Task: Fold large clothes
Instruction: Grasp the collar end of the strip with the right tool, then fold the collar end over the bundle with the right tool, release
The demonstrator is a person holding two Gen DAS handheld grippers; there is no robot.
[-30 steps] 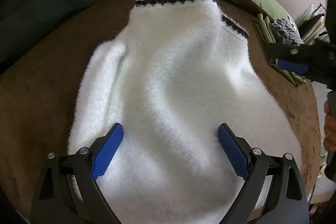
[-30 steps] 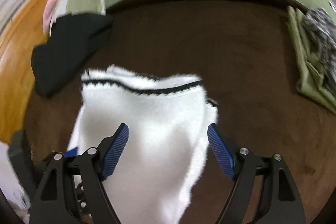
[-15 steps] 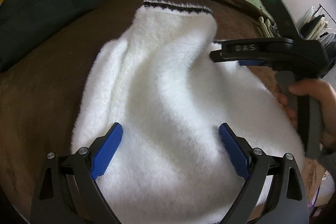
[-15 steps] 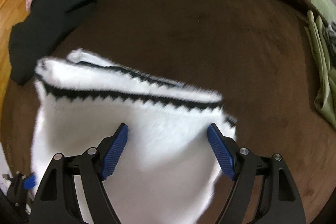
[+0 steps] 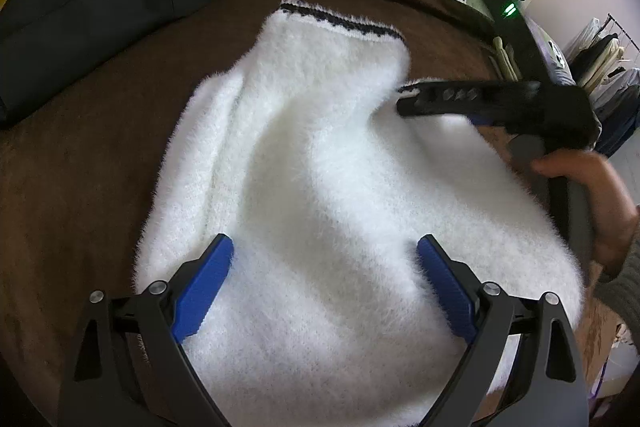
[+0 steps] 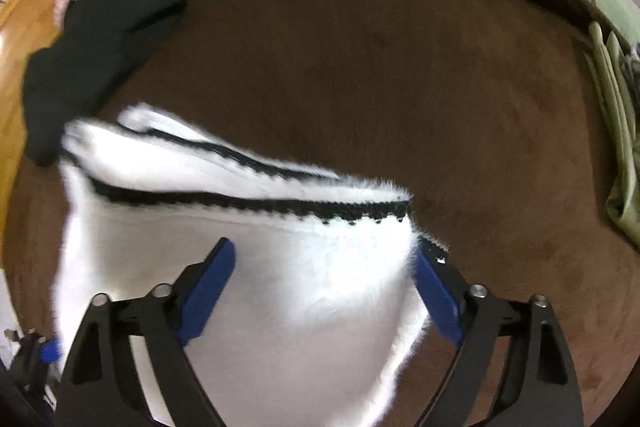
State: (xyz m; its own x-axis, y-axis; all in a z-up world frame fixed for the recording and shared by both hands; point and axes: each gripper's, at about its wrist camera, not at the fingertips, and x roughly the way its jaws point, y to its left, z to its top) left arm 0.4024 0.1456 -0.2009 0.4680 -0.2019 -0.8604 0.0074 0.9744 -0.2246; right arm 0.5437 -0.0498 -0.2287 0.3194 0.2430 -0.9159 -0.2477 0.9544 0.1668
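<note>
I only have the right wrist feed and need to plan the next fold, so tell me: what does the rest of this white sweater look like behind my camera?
Observer: The white sweater lies spread on the brown blanket, fluffy body toward the left gripper, black-trimmed edge at the far end.
Operator: Is the left gripper holding any of it?
Observer: No. Its jaws stand open above the near part of the sweater.
Operator: Where does my gripper sit on the garment?
Observer: The right gripper reaches in from the sweater's right side near the trimmed end, held by the person's hand.
Operator: Anything beyond the bed?
Observer: A rack of hanging clothes at far right.
</note>
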